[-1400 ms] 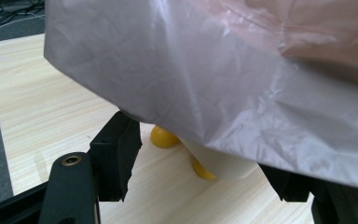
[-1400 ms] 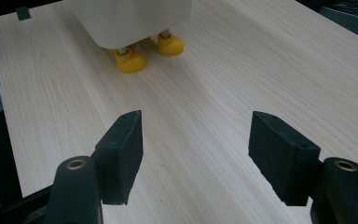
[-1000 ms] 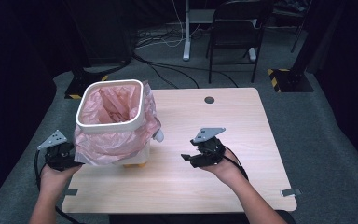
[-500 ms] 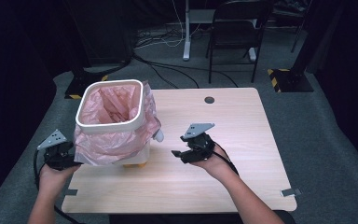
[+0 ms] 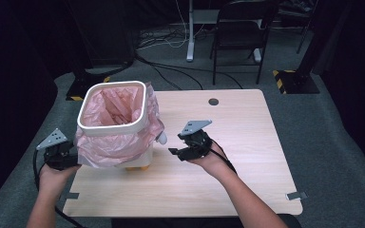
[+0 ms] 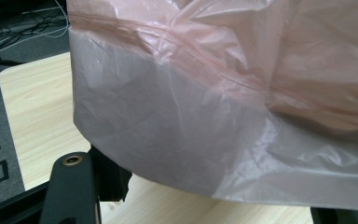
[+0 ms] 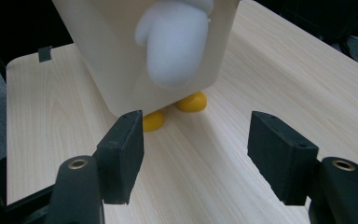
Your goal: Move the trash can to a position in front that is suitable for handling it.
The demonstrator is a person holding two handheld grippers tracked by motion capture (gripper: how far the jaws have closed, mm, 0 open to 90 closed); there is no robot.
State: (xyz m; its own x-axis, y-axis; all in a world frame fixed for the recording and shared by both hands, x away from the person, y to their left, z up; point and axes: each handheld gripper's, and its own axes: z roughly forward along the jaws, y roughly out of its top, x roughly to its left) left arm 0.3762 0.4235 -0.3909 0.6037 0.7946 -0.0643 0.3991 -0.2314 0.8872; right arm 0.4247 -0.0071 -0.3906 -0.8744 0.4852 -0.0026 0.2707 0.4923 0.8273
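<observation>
A white bin (image 5: 113, 129) lined with a pink plastic bag (image 5: 109, 147) stands on the left part of the wooden table (image 5: 252, 142). It has yellow feet (image 7: 191, 101) and a white flipper-like knob (image 7: 175, 44) on its right side. My left gripper (image 5: 72, 158) is against the bin's left side. Its jaws stand wide and have just been closing a little, with the bag's hanging skirt (image 6: 205, 130) loosely between them. My right gripper (image 5: 173, 153) is open and empty, a short way right of the bin, its jaws (image 7: 196, 140) pointing at the feet and knob.
A round cable hole (image 5: 213, 101) sits near the table's far edge. Small tape tabs (image 5: 297, 195) mark the near corners. A black chair (image 5: 240, 28) and cables lie on the floor beyond the table.
My right gripper has moved left across the table toward the bin. The left gripper and the bin have stayed where they were.
</observation>
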